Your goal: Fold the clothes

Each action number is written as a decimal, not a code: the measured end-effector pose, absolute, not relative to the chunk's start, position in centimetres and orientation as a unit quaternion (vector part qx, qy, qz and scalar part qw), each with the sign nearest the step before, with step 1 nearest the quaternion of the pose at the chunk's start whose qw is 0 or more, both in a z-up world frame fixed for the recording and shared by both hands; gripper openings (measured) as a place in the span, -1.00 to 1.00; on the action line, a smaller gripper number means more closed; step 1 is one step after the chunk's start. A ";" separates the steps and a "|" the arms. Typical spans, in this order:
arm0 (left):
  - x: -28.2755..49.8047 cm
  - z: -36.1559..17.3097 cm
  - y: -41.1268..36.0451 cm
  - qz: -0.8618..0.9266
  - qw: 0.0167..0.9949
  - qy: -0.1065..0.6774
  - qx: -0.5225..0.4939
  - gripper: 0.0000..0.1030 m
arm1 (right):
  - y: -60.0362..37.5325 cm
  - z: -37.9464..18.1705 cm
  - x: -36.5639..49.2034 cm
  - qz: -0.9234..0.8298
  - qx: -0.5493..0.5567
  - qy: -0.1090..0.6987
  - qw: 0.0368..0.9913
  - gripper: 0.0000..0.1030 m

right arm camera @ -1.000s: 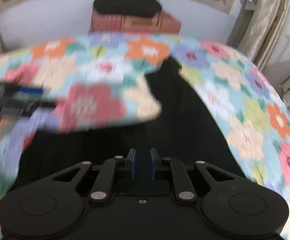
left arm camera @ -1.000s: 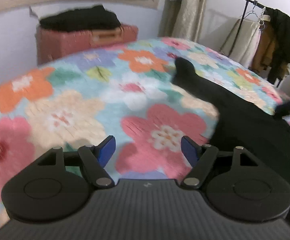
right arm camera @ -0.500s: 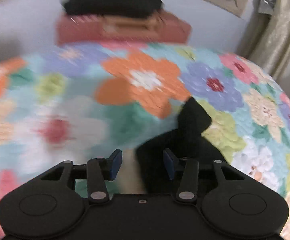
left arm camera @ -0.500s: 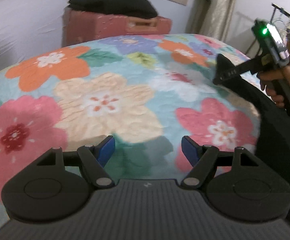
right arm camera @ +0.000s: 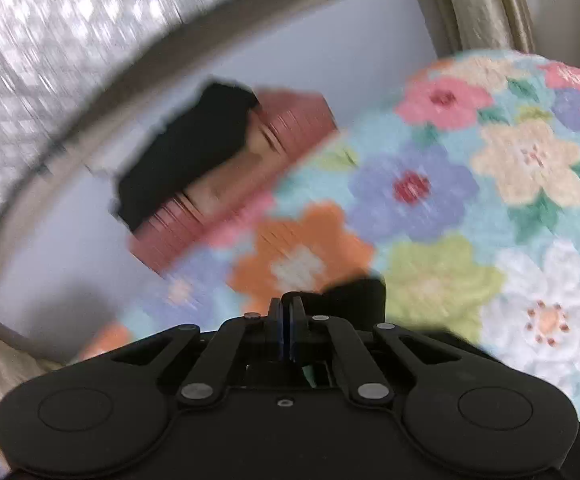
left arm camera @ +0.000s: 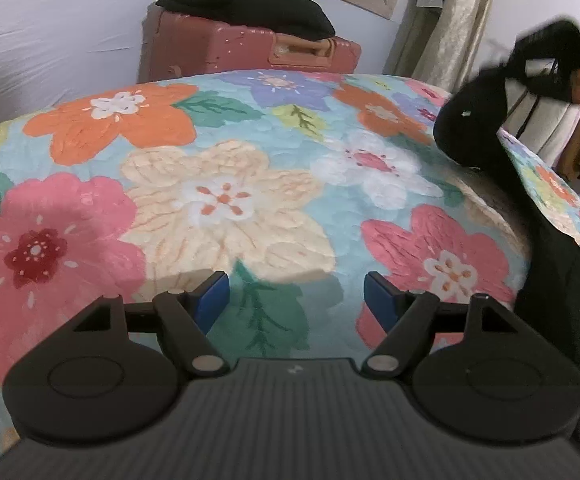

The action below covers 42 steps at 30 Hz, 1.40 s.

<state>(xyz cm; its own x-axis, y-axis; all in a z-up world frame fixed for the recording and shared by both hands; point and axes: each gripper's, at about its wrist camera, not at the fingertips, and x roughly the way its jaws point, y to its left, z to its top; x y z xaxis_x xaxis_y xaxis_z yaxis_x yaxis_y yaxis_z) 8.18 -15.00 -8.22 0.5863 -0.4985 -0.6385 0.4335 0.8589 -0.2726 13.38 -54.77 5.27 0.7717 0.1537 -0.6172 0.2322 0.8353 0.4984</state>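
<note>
1. The left tool (left arm camera: 296,294) is spread wide with nothing between its blue pads, hovering over the flowered bedspread (left arm camera: 226,196).
2. The right tool (right arm camera: 286,320) is clamped together on a fold of the black garment (right arm camera: 356,294), lifting it.
3. In the left view the black garment (left arm camera: 486,128) hangs at 2 o'clock.
4. At 12 o'clock, folded black clothes (left arm camera: 246,8) lie on a red suitcase (left arm camera: 226,52).

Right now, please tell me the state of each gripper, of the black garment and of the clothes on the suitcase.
left gripper: open, empty, over the bed.
right gripper: shut on black garment.
black garment: partly lifted off bed.
black clothes: stacked on pink suitcase.
</note>
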 end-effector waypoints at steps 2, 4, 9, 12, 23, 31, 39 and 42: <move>7.9 -8.1 -15.0 -0.265 0.889 0.372 -0.043 0.44 | -54.8 6.9 13.5 -0.015 0.301 0.315 0.900 -0.92; 7.7 -8.1 -15.1 -0.265 0.889 0.371 -0.042 0.44 | -54.3 7.9 13.5 -0.004 0.308 0.299 0.903 -0.92; 7.7 -8.1 -15.0 -0.263 0.888 0.375 -0.046 0.44 | -51.5 7.6 13.4 0.048 0.320 0.286 0.902 -0.92; 7.8 -8.3 -15.1 -0.262 0.888 0.376 -0.044 0.45 | -49.1 6.3 13.8 0.095 0.286 0.316 0.900 -0.91; 8.2 -8.0 -16.0 -0.274 0.895 0.350 -0.031 0.49 | -57.4 -0.2 8.3 -0.054 0.264 0.363 0.892 -0.52; 10.3 -5.1 -21.6 -0.355 0.877 0.324 0.002 0.92 | -60.9 -2.9 2.6 -0.084 0.168 0.390 0.902 -0.04; 18.3 -6.0 -29.7 -0.299 0.865 0.373 0.156 -0.82 | -60.7 -4.4 2.5 -0.101 0.095 0.406 0.903 0.44; 21.2 -3.0 -31.1 -0.286 0.880 0.336 0.175 -0.83 | -60.9 -4.9 3.2 -0.121 0.071 0.402 0.905 0.54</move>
